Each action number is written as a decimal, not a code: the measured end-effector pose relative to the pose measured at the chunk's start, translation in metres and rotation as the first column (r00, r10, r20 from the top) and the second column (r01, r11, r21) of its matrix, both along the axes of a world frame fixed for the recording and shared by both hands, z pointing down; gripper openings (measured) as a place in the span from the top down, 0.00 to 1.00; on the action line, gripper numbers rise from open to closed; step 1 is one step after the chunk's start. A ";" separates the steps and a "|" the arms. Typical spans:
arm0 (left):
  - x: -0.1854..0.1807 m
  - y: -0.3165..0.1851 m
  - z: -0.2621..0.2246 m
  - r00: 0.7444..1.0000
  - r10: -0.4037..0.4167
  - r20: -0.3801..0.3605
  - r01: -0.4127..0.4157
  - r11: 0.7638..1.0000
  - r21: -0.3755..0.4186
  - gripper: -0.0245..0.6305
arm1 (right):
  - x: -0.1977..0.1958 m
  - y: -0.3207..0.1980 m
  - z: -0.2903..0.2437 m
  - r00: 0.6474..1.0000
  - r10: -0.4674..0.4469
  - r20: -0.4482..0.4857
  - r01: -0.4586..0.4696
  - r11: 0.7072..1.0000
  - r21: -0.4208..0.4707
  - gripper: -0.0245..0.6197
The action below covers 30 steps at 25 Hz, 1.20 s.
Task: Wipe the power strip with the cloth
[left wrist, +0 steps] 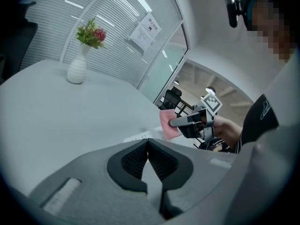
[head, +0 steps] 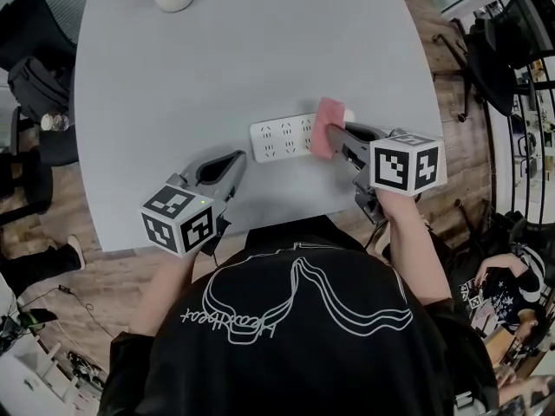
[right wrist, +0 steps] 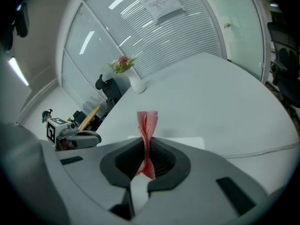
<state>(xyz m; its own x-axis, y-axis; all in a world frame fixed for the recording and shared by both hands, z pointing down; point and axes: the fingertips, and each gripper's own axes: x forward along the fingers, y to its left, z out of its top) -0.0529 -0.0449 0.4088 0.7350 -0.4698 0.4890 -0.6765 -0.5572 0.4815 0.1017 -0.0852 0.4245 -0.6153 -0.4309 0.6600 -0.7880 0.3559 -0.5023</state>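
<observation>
The long white plastic power strip (head: pixel 279 138) is lying across the near middle of the round pale grey table (head: pixel 217 59), its socket holes facing up. A thin pink woven cloth (head: pixel 328 128) is covering its right part. My right gripper (head: pixel 334 134) is reaching in low from the right, forearm stretched forward, and its jaws are clamping down on that cloth. In the right gripper view the cloth (right wrist: pixel 147 125) is standing up as a twisted, pinched fold between the ribbed black pads, with the strip (right wrist: pixel 187 142) showing white just beyond.

My left gripper (head: pixel 236 158) is sitting just beside the strip's left end, angled toward it. Its jaws (left wrist: pixel 147 146) are pressing together at the tips with nothing between them. From there I am seeing the cloth (left wrist: pixel 166 124) and the right gripper (left wrist: pixel 174 123) ahead.

A smooth white vase (left wrist: pixel 77 69) of green and red flowers (left wrist: pixel 92 33) is standing at the far edge of the table, well apart.
</observation>
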 end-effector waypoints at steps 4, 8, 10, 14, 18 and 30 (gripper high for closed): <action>-0.011 0.004 -0.002 1.000 -0.027 0.003 0.027 1.000 0.001 0.94 | -0.035 0.004 -0.003 0.997 -0.070 0.023 0.070 0.998 0.004 0.91; -0.025 0.004 -0.003 0.999 -0.052 0.003 0.052 0.999 -0.003 0.94 | -0.075 0.007 0.001 0.987 -0.149 0.059 0.151 0.988 -0.022 0.91; -0.026 0.005 -0.003 0.998 -0.061 0.005 0.061 0.998 -0.003 0.94 | -0.087 0.010 0.006 0.981 -0.183 0.059 0.185 0.982 -0.030 0.91; -0.025 0.012 -0.003 0.997 -0.076 0.010 0.076 0.997 -0.004 0.95 | -0.100 0.016 0.018 0.974 -0.224 0.046 0.226 0.973 -0.046 0.91; -0.034 0.011 -0.001 0.996 -0.092 0.011 0.093 0.996 -0.012 0.94 | -0.116 0.015 0.031 0.967 -0.256 0.016 0.256 0.965 -0.062 0.91; -0.045 0.008 0.003 0.993 -0.114 -0.001 0.114 0.993 -0.023 0.94 | -0.130 0.011 0.053 0.944 -0.312 -0.110 0.306 0.950 -0.065 0.91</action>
<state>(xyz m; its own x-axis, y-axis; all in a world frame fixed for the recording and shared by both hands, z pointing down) -0.0974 -0.0365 0.4122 0.6782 -0.5395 0.4989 -0.7341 -0.4655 0.4945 -0.0282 -0.0738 0.4776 -0.6306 -0.1991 0.7501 -0.6971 0.5701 -0.4348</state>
